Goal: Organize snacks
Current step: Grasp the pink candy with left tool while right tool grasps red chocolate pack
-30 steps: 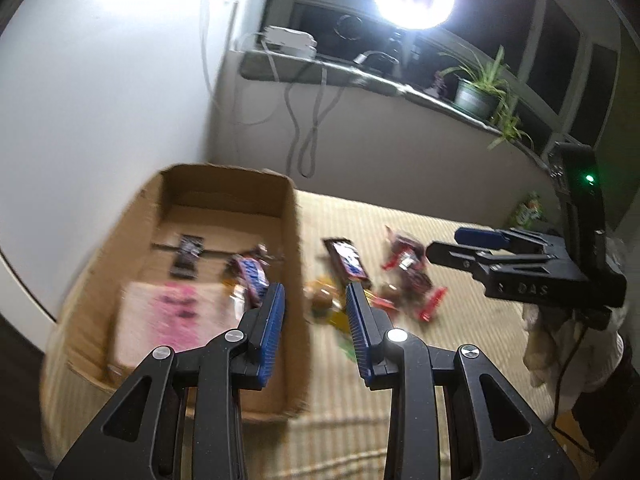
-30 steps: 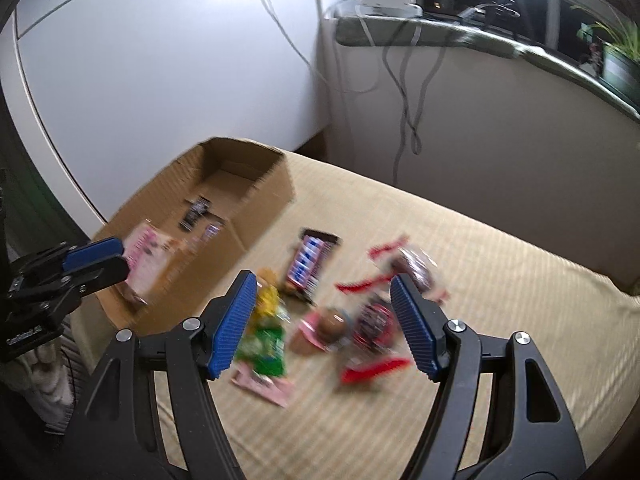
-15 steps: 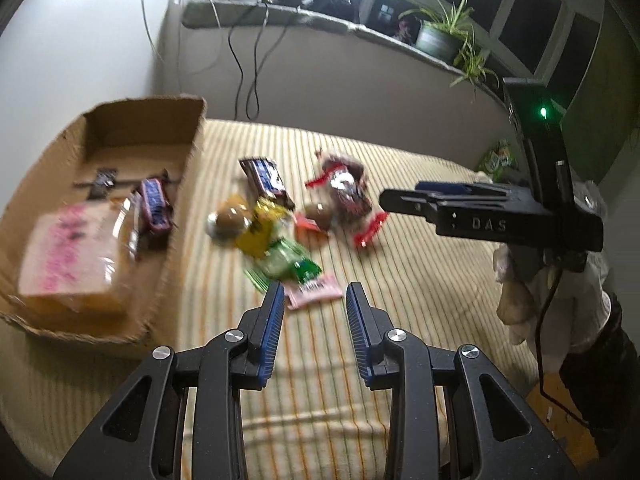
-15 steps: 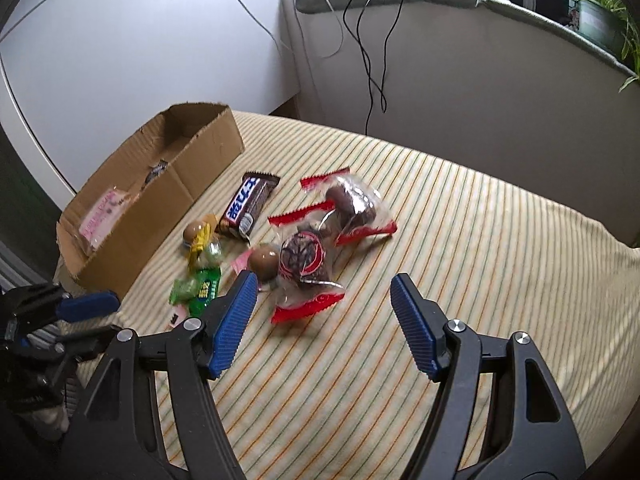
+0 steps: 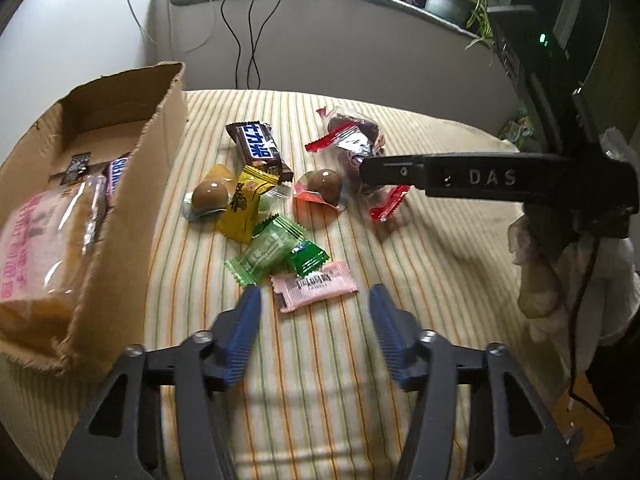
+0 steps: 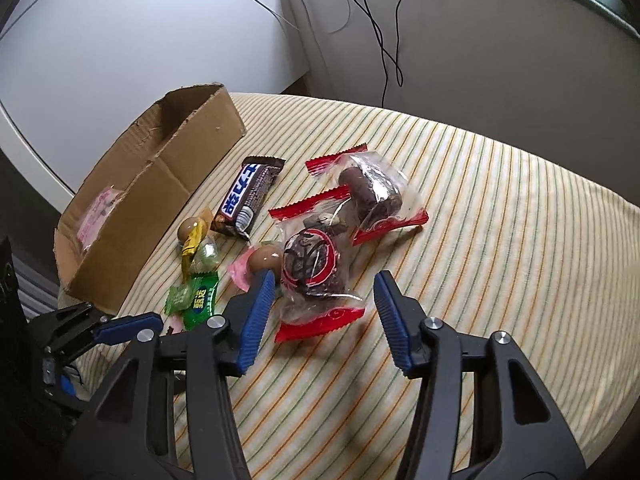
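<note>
A striped cloth in cream, orange and green covers the surface point(image 5: 440, 248) you are working over, with a pale wall and hanging cables point(image 5: 244, 32) behind it. The loose snacks lie in a cluster at its middle: a pink wrapped sweet point(image 5: 314, 285) nearest your left tool, two green wrapped sweets point(image 5: 276, 254) touching it just beyond, then a yellow packet point(image 5: 245, 204), a brown ball in clear wrap point(image 5: 209, 199) to its left and a second brown ball point(image 5: 324, 187) on a red-orange wrapper. Farther back sits a dark chocolate bar point(image 5: 258, 149) with blue and white lettering, and to the right two clear bags with red ends point(image 6: 340, 240) holding chocolate cakes (one nearly between your right tool's fingers). The cardboard box point(image 5: 132, 184) stands open just left of the cluster and already holds a large pink-printed bag point(image 5: 36, 248), another bar and a small dark packet.

Your left tool point(image 5: 314, 340) hovers with its blue pads spread wide and nothing between them, the pink sweet just ahead. Your right tool point(image 6: 322, 320) is likewise wide open and empty, straddling the near red-ended bag without gripping it. A potted plant point(image 5: 448, 0) sits on the ledge behind.
</note>
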Available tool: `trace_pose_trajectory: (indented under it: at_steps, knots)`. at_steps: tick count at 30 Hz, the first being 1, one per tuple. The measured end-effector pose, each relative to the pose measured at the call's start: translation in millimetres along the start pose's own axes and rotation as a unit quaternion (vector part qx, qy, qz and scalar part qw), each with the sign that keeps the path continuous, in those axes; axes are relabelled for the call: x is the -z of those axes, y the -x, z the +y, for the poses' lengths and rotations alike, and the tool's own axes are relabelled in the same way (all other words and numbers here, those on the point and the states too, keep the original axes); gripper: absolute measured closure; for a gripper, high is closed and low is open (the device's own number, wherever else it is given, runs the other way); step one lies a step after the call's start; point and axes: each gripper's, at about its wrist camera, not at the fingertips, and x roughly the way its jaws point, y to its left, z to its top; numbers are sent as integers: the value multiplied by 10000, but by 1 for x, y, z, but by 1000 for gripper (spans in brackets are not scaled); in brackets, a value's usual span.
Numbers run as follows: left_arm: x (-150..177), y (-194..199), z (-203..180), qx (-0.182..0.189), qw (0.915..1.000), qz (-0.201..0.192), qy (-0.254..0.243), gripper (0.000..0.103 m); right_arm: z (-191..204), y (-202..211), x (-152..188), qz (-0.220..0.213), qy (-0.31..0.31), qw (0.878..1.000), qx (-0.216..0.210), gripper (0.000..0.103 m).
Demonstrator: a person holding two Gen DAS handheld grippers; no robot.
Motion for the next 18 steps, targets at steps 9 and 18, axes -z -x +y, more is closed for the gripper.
trace_pose_trajectory:
  at_steps: [9,18]
  knots:
    - [-6,-13,-15,-373,9989,-37,-285,35,1,-14,-5,88,6,9999,-51,49]
    - [4,-8,-15,-595,9966,-252,-508,59,2,-22,-7,160,22,9999,12,56]
